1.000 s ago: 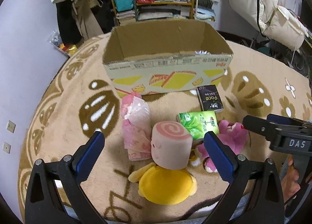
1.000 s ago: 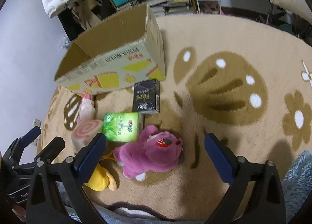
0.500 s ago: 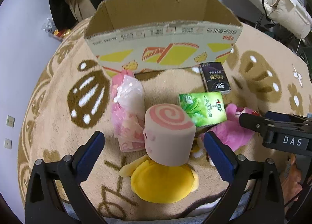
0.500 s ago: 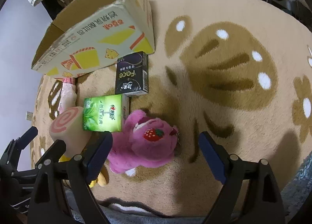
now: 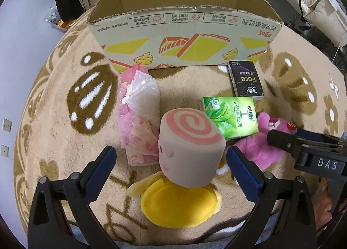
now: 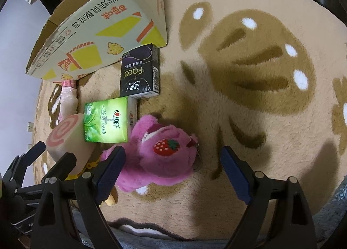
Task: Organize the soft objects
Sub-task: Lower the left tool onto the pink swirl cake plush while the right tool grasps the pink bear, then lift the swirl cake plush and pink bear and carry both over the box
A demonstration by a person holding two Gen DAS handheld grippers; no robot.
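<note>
Left gripper (image 5: pixel 169 160), jaws apart, flanks pink-swirl foam roll toy (image 5: pixel 190 145) at frame centre. Right gripper (image 6: pixel 173 162), also apart, is over purple plush bear w/ strawberry (image 6: pixel 162 155), lower centre.

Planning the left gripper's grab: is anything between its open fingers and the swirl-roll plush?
Nothing visible does. The left gripper is open with the swirl-roll plush right between its fingers. The yellow plush lies under it, not in the way.
</note>
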